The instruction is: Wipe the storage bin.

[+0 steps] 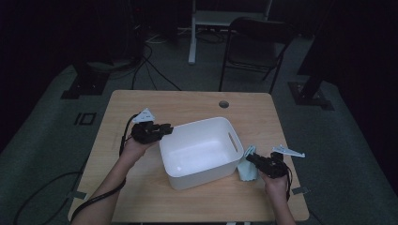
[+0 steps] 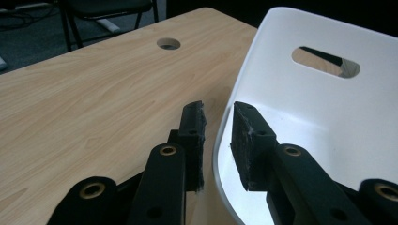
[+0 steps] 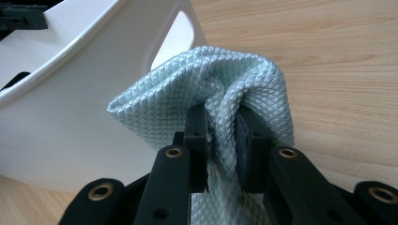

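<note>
While I hold both hands steady, my right tool (image 3: 220,136) is clamped on a pale mint, diamond-textured cloth (image 3: 211,89), bunched between its jaws just beside the right end wall of the white plastic bin (image 1: 199,150), low over the light wooden tabletop (image 1: 187,101). My left tool (image 2: 218,136) straddles the bin's left rim (image 2: 220,154), one jaw outside, one inside, at a narrow gap; I cannot tell whether the pads press the wall. From above, the bin sits mid-tabletop between my two hands.

Black two-jaw left tool (image 2: 217,140), right tool (image 3: 221,145), brass-ringed pivot holes, grey triangular top plates, trailing black cables
</note>
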A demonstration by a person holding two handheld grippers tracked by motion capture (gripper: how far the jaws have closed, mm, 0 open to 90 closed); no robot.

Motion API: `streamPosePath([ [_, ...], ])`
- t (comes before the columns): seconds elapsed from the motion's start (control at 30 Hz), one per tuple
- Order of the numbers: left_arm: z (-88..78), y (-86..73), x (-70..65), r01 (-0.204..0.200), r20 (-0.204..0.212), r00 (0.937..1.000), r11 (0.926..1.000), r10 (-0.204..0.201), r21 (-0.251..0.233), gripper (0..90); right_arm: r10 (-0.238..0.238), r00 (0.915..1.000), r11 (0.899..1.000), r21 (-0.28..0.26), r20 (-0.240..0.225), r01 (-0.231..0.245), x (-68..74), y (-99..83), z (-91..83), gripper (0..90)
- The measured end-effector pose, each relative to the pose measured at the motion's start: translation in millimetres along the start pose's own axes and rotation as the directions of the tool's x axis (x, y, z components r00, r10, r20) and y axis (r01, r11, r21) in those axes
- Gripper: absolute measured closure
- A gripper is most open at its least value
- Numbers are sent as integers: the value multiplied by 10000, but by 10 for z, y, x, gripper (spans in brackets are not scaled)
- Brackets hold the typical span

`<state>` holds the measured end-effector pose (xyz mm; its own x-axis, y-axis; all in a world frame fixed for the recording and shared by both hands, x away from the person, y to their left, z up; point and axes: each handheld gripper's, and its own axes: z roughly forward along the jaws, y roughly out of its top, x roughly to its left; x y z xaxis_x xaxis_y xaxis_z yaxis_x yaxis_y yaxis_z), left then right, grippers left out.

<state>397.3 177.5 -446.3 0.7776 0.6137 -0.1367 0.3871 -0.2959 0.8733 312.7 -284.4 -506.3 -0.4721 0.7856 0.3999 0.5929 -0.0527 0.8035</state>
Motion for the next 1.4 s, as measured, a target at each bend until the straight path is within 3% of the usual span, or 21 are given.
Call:
streamPosePath([
  [0.13,9,-25,-21,168,-163,9997,9998,-170,-138,798,51,10000,10000,-6,-15,-51,-5,1,-4,768],
  [0.23,-7,-39,-57,-155,-232,9996,9998,152,-112,819,-4,10000,10000,35,-3,4,1,0,5,768],
  [0.43,-87,-95,-121,-19,-504,9987,9999,12,-148,860,6,10000,10000,8,-8,-6,3,-2,2,768],
  [0.57,-152,-136,-187,39,-1089,9940,9998,-59,-186,860,28,10000,10000,43,-29,-28,8,-5,7,768],
  [0.83,-188,-161,-267,-51,-1640,9865,10000,40,-61,857,-56,9999,10000,56,-97,57,37,6,25,768],
  [1.03,-175,-197,-267,226,-1598,9867,9989,-289,-410,857,-138,9996,9999,55,-227,140,79,21,29,769],
  [1.27,-162,-205,-285,394,-1523,9872,9980,-466,-499,857,-338,9982,9994,-93,-492,334,164,60,-15,769],
  [1.4,-147,-194,-318,222,-1618,9864,9991,-276,-351,856,-493,9967,9986,-242,-651,478,224,106,-48,770],
])
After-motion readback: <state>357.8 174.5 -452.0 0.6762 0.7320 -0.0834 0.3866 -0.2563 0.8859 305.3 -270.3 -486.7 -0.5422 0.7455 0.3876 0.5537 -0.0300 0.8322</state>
